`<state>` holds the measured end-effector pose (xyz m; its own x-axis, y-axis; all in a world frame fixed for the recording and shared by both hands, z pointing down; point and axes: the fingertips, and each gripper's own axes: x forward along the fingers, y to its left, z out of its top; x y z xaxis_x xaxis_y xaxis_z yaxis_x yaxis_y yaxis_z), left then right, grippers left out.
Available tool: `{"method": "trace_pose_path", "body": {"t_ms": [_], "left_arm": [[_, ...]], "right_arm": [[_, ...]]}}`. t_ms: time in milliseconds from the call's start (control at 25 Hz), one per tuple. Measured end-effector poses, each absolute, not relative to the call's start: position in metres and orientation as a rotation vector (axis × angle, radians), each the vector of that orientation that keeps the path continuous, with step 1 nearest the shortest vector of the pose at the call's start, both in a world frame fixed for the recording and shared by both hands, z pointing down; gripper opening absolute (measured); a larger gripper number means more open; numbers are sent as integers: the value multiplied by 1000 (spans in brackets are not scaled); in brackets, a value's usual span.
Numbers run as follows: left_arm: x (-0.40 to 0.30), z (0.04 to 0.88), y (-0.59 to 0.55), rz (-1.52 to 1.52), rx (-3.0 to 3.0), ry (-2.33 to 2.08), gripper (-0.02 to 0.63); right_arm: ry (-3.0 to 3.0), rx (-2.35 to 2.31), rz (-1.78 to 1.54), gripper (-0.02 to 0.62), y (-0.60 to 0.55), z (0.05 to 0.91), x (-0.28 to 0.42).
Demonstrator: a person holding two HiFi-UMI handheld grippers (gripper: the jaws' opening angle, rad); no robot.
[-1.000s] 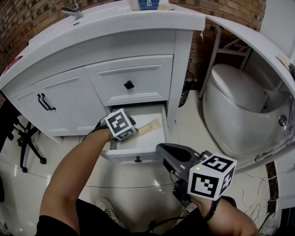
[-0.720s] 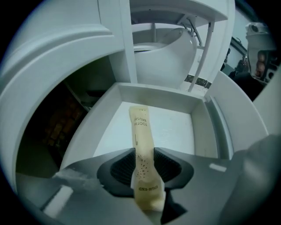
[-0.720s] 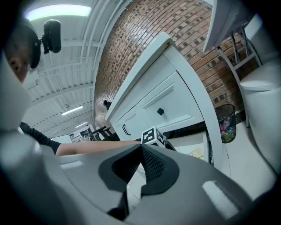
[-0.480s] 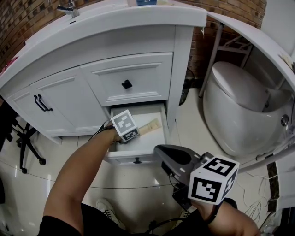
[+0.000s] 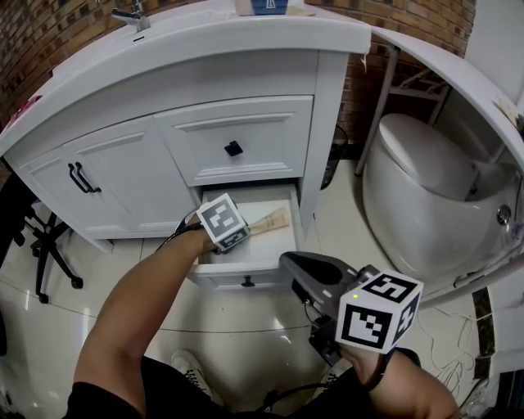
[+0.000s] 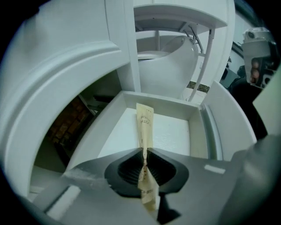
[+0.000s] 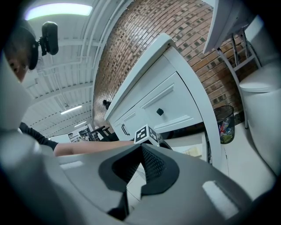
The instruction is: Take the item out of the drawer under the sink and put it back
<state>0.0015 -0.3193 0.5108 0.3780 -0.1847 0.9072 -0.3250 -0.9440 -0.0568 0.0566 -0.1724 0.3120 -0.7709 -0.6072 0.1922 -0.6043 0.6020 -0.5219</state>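
Presently: item 1, long flat beige paper packet w/ dark print (image 5: 271, 221) (image 6: 145, 119), located in the open white bottom drawer (image 5: 237, 277) (image 6: 169, 103) of the white sink cabinet (image 5: 246, 74), running from the L gripper (image 5: 244, 233) (image 6: 144, 151) toward the drawer wall on the toilet side. Item 2, L gripper, grey, w/ marker cube, angled steeply down into the drawer. Its jaws have just been closing and are clenched on the packet's near end, which is pinched thin btwn the pads. Whether the packet's far end rests on the drawer bottom: cannot tell. Item 3, R gripper (image 5: 288, 263) (image 7: 141, 149), grey, w/ marker cube, held in front of the drawer and apart from it, over the pale glossy tiled floor (image 5: 246, 327); jaws together, nothing btwn them. Fixtures: upper white drawer w/ black square knob (image 5: 233, 148), closed, directly above the open one; white cabinet door w/ black bar handle (image 5: 82, 177) to its left; chrome tap (image 5: 131, 15) on the sink top; white toilet (image 5: 413, 184) right of the cabinet; brown brick wall (image 5: 409, 20) behind; dark mesh waste bin (image 7: 225, 117) btwn cabinet and toilet.
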Motion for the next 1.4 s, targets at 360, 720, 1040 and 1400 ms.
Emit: {"method": "trace_pose_path", "body": {"t_ms": [360,720,1040,1400], "left_arm": [[-22,430,-309,1272,2650,-710,38],[-63,354,-256,811,2693,-942,38],[-88,297,-213,471,2704,-1004,34],[-85,310,-164,356,2591,-852,34]], "right_arm": [[2838,-1034,-893,5,-170,312,49],[2810,-1128,-878,5,-188,319,64],[2772,-1130,-832,5,-193,309,68],[2776,-1132,-822,5,-188,307,70]]}}
